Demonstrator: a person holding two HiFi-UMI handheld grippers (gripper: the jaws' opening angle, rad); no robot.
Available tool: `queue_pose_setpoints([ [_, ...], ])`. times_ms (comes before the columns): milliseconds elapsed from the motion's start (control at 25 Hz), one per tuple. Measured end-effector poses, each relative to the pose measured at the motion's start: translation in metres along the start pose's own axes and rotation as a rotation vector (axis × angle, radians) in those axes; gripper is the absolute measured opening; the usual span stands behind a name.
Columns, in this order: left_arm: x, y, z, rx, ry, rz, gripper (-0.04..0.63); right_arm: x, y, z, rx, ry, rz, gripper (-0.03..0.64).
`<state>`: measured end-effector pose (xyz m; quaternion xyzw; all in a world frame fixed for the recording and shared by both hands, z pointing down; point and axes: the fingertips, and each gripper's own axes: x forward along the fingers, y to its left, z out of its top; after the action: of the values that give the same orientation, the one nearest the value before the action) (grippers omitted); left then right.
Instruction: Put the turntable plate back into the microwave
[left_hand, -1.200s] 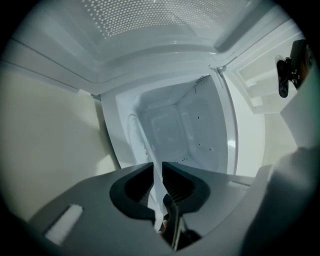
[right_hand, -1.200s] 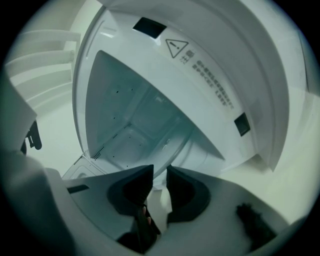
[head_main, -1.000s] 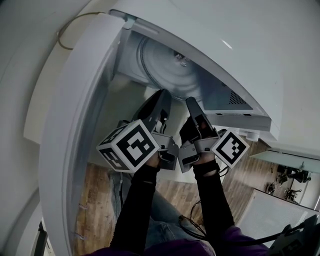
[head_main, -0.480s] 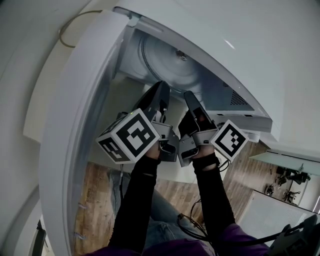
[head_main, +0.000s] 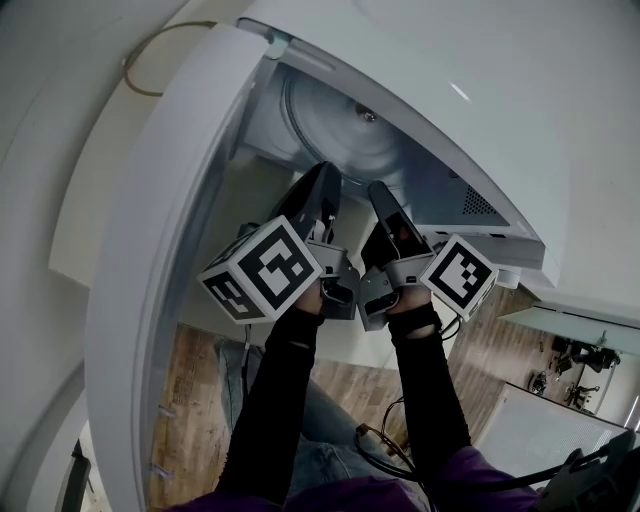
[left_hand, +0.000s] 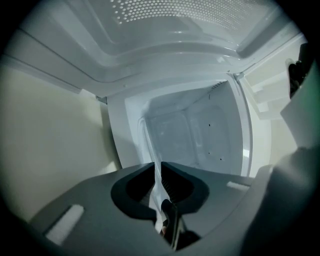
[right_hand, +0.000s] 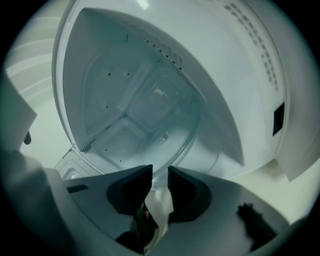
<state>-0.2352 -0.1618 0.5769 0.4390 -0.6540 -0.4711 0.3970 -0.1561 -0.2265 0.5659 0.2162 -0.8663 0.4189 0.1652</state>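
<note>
Left gripper (left_hand: 156, 167) pinches the turntable plate (head_main: 335, 135) rim, right gripper (right_hand: 160, 172) jaws just loosening around it; the lopsided hold could tip the glass.

The right claw (right_hand: 159, 182) is at the open mouth of the white microwave (right_hand: 100, 85). Its dark jaws have just been opening, and the near rim of the clear glass turntable plate (right_hand: 155, 125) lies in the gap between them, which looks wider than the glass. The plate reaches on into the cavity, whose inner walls are dotted with small holes.
</note>
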Motion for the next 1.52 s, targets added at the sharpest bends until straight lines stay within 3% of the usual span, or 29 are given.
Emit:
queue_pose_setpoints([
  [120, 0.001, 0.002, 0.0, -0.002, -0.007, 0.013, 0.046, 0.001, 0.003, -0.002, -0.036, 0.019, -0.009, 0.098],
  [320, 0.0, 0.002, 0.006, -0.005, -0.028, 0.009, 0.041, -0.001, 0.018, -0.007, -0.09, 0.037, 0.074, 0.115],
  [680, -0.024, -0.001, 0.001, 0.128, -0.056, 0.07, 0.006, -0.016, 0.033, -0.016, -0.091, 0.038, 0.118, 0.115],
  [800, -0.038, -0.011, -0.006, 0.186, -0.043, 0.075, 0.006, -0.03, 0.042, -0.022, -0.174, 0.045, 0.103, 0.115],
  [960, -0.054, -0.037, -0.016, 0.315, 0.004, 0.065, 0.006, -0.054, 0.074, -0.018, -0.372, 0.014, 0.113, 0.099],
  [1160, -0.08, -0.088, -0.028, 0.578, 0.052, 0.05, 0.006, -0.096, 0.11, -0.007, -0.612, -0.062, 0.074, 0.038],
  [1320, -0.102, -0.118, -0.026, 0.799, 0.064, 0.056, 0.006, -0.124, 0.13, -0.001, -0.716, -0.144, 0.055, 0.018],
  [1520, -0.137, -0.141, -0.031, 0.926, 0.063, 0.078, 0.006, -0.159, 0.137, -0.003, -0.783, -0.184, 0.05, 0.011],
])
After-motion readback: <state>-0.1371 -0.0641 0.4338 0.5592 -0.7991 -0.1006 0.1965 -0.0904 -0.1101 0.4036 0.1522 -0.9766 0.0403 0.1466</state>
